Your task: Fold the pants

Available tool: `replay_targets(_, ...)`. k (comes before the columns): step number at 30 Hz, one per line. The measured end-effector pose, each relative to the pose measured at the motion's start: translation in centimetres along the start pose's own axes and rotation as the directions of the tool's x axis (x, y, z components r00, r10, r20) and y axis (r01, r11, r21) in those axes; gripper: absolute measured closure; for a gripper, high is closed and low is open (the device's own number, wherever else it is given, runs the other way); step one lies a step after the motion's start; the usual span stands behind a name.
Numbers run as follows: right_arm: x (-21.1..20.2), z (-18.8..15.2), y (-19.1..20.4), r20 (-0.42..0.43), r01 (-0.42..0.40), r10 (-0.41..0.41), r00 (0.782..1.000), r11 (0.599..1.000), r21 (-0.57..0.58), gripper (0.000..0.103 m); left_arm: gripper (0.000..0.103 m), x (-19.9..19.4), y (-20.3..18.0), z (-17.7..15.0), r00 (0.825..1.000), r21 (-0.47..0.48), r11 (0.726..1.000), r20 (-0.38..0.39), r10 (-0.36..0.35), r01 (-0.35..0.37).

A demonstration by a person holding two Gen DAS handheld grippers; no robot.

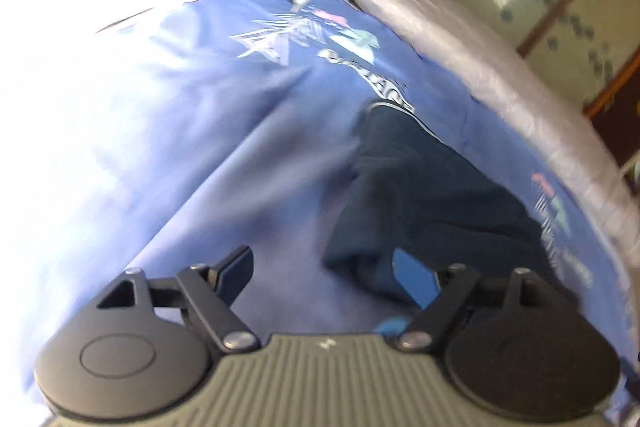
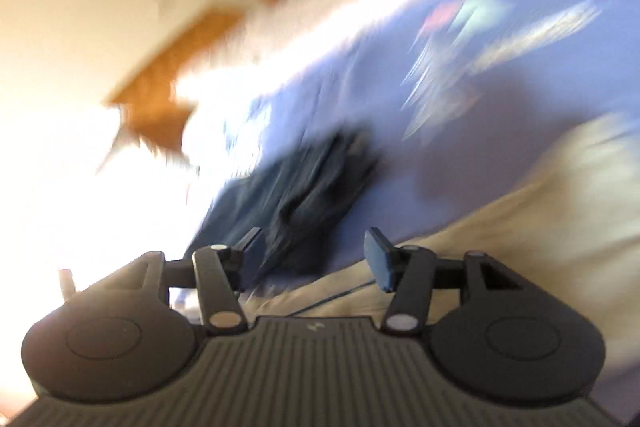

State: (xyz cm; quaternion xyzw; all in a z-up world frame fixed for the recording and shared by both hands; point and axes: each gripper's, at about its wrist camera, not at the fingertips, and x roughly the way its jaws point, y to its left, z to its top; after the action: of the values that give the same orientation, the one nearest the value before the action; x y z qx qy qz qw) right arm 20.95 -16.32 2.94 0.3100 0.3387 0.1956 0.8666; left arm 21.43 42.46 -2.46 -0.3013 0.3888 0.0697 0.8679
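From the left wrist view, the left gripper (image 1: 326, 277) hangs released, jaws wide, over a blue bedsheet (image 1: 248, 155). The dark pants (image 1: 420, 187) lie crumpled on it, just beside the right-hand finger (image 1: 414, 281). Glare washes out the sheet's left side.

From the right wrist view, all blurred, the right gripper (image 2: 316, 259) gapes empty; the pants (image 2: 304, 179) lie bunched ahead on the bedsheet (image 2: 500, 75).

Both the left gripper (image 1: 326, 273) and the right gripper (image 2: 316, 255) have ribbed grey bodies, black round housings, silver rivets, and blue-padded fingers (image 1: 414, 281).
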Motion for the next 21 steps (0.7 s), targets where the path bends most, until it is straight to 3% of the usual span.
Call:
replay_targets(3,-7.3,-0.2,-5.2,0.139,0.142,-0.155,0.978,0.985,0.095,0.032,0.018,-3.0,3.0,-3.4,0.997,-0.128,0.989,-0.025,-0.075,0.072)
replay_targets(7,-10.9,-2.3,-12.2,0.141,0.172,-0.234,0.962,0.920,0.353,0.030,0.004,-4.8,3.6,-7.8,0.994,-0.171,0.981,-0.056,-0.098,0.087)
replay_targets(9,-10.7,-3.0,-13.7,0.135,0.190,-0.259,0.956,0.902,0.387,0.023,0.002,-4.6,3.3,-9.2,0.989,-0.189,0.976,-0.082,-0.124,0.107)
replay_targets(12,-9.0,-3.8,-14.1,0.120,0.195,-0.265,0.957,0.891,0.410,0.022,0.000,-3.4,1.4,-10.3,0.976,-0.191,0.968,-0.113,-0.186,0.163)
replay_targets(17,-5.6,-3.4,-12.5,0.113,0.184,-0.239,0.964,0.914,0.362,0.022,0.001,-0.1,-1.4,-11.6,0.965,-0.187,0.966,-0.158,-0.210,0.180)
replay_targets(19,-3.3,-3.3,-11.3,0.094,0.213,-0.250,0.964,0.931,0.296,0.025,0.001,0.4,-2.8,-11.6,0.980,-0.124,0.983,-0.123,-0.153,0.138)
replay_targets(20,-2.6,-3.2,-10.8,0.079,0.233,-0.262,0.962,0.935,0.267,0.034,0.004,0.5,-3.4,-11.9,0.986,-0.100,0.989,-0.114,-0.122,0.111)
replay_targets(21,-1.7,-3.1,-10.4,0.059,0.266,-0.287,0.956,0.934,0.237,0.052,0.011,0.5,-4.0,-11.9,0.991,-0.077,0.994,-0.101,-0.084,0.076)
